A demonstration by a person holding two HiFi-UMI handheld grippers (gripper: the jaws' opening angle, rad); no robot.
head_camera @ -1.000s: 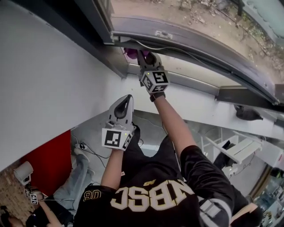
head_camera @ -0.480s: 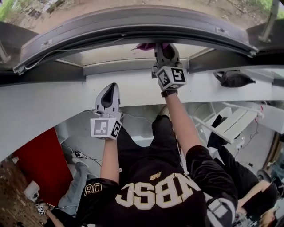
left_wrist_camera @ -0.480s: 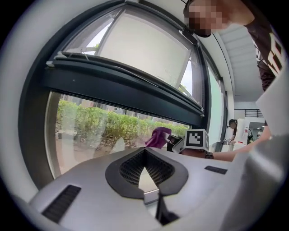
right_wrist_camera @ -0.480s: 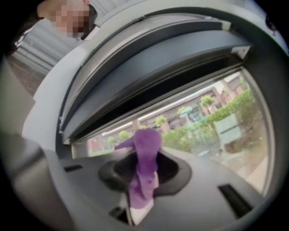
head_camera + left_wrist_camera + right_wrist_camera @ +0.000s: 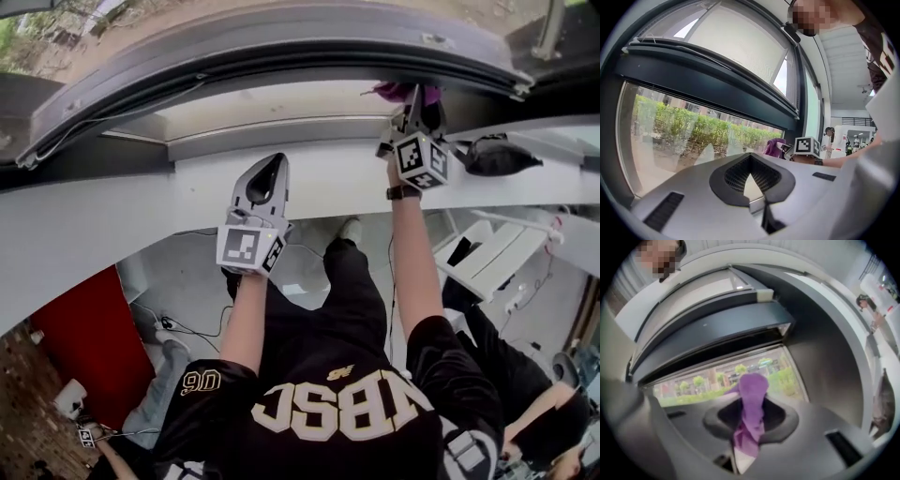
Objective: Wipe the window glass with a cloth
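The purple cloth point(image 5: 752, 413) is pinched in the right gripper's point(image 5: 751, 427) jaws, bunched up and poking out past the tips. It's right up by the window glass point(image 5: 712, 378), near the corner where the dark frame point(image 5: 825, 366) runs down the side. Can't tell if it's actually touching the pane. The left gripper point(image 5: 749, 180) has its jaws pressed together on nothing, well off to the left, pointing at the same window with green hedges point(image 5: 684, 133) outside
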